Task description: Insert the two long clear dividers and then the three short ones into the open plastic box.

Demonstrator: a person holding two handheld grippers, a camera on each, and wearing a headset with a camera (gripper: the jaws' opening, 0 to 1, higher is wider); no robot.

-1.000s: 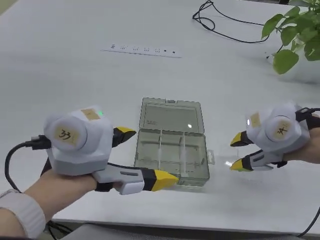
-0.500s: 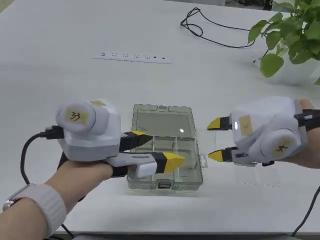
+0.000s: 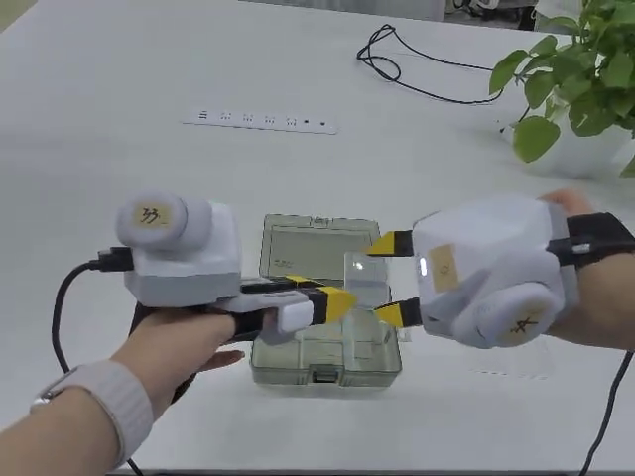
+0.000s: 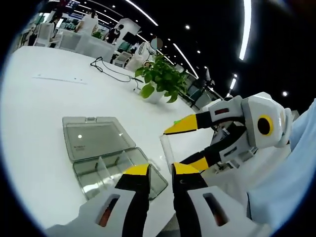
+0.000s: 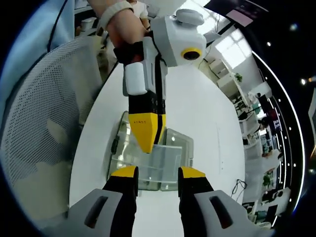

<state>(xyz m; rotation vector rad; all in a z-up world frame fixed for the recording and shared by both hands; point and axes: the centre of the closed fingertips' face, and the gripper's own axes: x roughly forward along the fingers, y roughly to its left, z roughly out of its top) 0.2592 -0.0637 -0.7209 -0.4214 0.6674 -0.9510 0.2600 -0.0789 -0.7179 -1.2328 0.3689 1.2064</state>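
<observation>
The clear plastic box (image 3: 327, 365) lies on the white table with its lid (image 3: 303, 243) folded open behind it; it also shows in the left gripper view (image 4: 106, 170). Upright clear dividers stand inside it. A short clear divider (image 3: 363, 278) hangs just above the box. My right gripper (image 3: 393, 279) spans it end to end, shut on it. My left gripper (image 3: 335, 299) comes from the left, its jaws pinched on the divider's near edge. In the right gripper view the divider (image 5: 160, 159) sits between my own tips (image 5: 158, 173), with the left gripper's yellow tip on its upper edge.
A white power strip (image 3: 260, 121) lies farther back, with a black cable (image 3: 417, 79) and a potted plant (image 3: 575, 79) at the far right. Faint clear pieces (image 3: 511, 367) rest on the table under the right hand. A mesh chair (image 5: 44, 123) stands beside the table.
The right gripper has carried the short divider leftward to above the box. The left gripper's jaws, wide apart a second ago, have come together at the divider's edge.
</observation>
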